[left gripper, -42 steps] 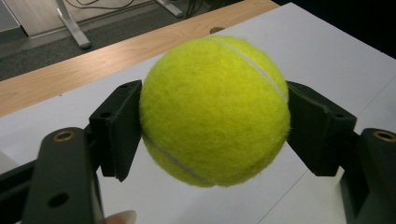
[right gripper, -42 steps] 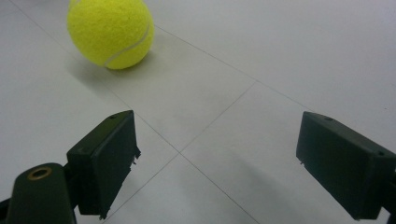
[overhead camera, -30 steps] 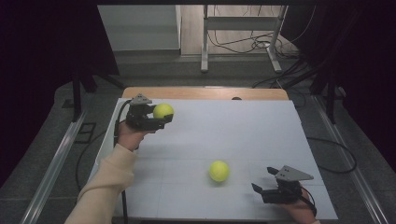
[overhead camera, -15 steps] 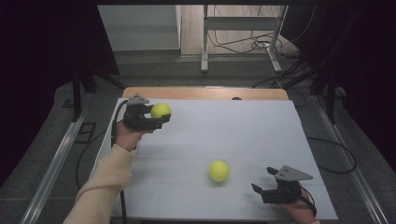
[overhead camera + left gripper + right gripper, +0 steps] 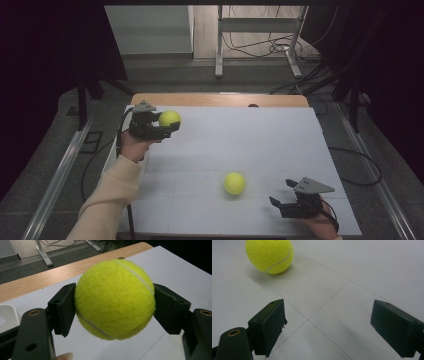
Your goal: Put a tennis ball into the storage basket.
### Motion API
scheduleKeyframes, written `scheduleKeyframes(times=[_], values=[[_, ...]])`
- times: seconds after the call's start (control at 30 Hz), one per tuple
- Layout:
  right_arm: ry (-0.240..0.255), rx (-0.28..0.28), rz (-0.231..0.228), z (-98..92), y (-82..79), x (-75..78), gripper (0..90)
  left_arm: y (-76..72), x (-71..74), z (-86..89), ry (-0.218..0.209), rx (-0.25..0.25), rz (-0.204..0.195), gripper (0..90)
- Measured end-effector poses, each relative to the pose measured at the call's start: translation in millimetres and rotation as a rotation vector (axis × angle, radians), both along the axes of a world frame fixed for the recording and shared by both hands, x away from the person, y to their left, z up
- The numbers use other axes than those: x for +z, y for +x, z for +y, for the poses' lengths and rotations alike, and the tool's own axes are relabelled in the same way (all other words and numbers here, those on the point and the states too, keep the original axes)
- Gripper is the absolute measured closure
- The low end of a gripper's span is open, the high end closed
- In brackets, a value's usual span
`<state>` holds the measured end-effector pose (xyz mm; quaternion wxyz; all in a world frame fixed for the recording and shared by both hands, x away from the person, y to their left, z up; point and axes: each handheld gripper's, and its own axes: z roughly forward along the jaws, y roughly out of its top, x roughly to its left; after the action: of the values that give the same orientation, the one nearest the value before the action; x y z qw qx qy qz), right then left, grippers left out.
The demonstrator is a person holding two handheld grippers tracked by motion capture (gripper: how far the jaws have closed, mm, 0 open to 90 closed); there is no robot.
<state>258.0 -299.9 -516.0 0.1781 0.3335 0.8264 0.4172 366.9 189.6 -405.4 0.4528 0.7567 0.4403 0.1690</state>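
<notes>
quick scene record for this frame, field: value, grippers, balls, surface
surface: white table, wooden strip along its far edge
left gripper: shut on held tennis ball, near the far left corner, lifted off the table
right gripper: open, nothing between its jaws, at the near right edge
loose tennis ball: resting on the table, apart from the right gripper, to its left in the high view
ball count: two, both yellow-green
person: left sleeve comes in from the bottom left

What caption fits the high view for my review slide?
Left gripper holds one tennis ball above the white table; open right gripper waits beside a second ball.
</notes>
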Motion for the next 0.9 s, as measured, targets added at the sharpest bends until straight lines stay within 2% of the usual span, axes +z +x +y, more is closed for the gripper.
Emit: scheduleKeyframes(times=[0.9], values=[[-0.016,-0.004,0.003,0.1,0.1,-0.6,13.1,-1.1,-4.2,6.8,-0.014,0.009,0.009,26.4]])
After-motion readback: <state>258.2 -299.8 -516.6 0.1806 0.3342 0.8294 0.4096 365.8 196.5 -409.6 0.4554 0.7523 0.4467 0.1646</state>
